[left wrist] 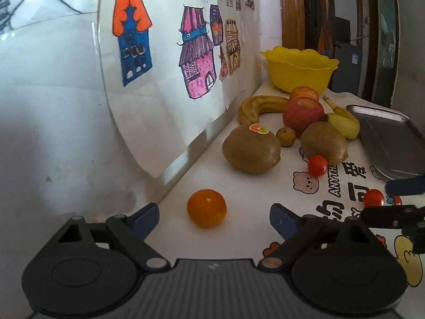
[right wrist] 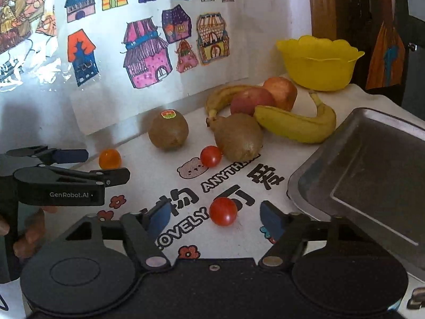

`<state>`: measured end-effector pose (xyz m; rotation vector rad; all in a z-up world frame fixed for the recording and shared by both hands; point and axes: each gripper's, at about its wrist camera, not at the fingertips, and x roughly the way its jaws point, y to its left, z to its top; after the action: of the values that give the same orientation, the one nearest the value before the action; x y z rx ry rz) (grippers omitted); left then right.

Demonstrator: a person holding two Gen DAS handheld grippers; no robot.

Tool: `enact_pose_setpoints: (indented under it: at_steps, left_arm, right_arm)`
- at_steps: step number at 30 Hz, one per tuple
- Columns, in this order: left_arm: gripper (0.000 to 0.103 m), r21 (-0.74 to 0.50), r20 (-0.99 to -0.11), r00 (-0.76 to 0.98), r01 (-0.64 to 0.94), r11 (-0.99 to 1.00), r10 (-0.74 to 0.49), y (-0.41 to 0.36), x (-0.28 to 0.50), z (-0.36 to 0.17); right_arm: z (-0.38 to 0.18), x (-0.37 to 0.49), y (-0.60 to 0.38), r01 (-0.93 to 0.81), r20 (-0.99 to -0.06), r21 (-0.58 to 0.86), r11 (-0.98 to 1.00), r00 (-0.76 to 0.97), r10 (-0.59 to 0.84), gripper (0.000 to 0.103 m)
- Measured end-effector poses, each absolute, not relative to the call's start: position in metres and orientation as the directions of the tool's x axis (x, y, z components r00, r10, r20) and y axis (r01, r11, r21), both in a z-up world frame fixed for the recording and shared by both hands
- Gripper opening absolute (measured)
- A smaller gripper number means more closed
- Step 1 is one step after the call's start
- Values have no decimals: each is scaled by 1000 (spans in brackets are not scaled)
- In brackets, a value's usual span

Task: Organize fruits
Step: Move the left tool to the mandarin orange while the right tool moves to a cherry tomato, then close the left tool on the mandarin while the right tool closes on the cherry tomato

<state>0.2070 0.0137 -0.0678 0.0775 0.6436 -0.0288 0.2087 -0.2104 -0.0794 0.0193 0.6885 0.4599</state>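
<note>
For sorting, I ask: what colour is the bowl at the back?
The bowl is yellow, with a wavy rim; the right wrist view shows it best.

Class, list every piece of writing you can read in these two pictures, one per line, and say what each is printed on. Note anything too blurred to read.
"GenRobot.AI": on the side of the left tongs.
"LOVELY": on the printed table cloth.
"ANYTH", rest hidden by the kiwi: same cloth.
Large Chinese characters on the cloth: partly covered, not read here.
Sticker on the other kiwi: too small to read.
</note>
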Motion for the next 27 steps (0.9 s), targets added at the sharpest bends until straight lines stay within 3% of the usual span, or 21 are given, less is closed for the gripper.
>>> enact_pose_setpoints:
  at_steps: [6, 8, 12, 16, 27]
  left_arm:
    - [79, 53, -617, 787, 50, 997, -7, 13, 213, -70]
    - [67, 50, -623, 782, 46, 998, -5, 12, 214, -71]
    - [57, 53, -622, 783, 44, 998, -2, 11, 214, -72]
    - [39, 50, -622, 783, 57, 997, -13, 10, 212, -71]
    - [36, 33, -632, 769, 146, 989, -93, -10, 197, -69]
  right_arm:
    - [-84, 213, -207, -387, -628, 183, 904, 662, 410, 59]
    - [-83, 214, -206, -379, -628, 184, 907, 665, 405, 55]
    - [-83, 214, -206, -377, -626, 187, 907, 666, 406, 47]
    - [-83, 213, -202, -379, -625, 186, 907, 667, 406, 40]
    - [-83, 209, -199, -398, -623, 192, 897, 657, 425, 25]
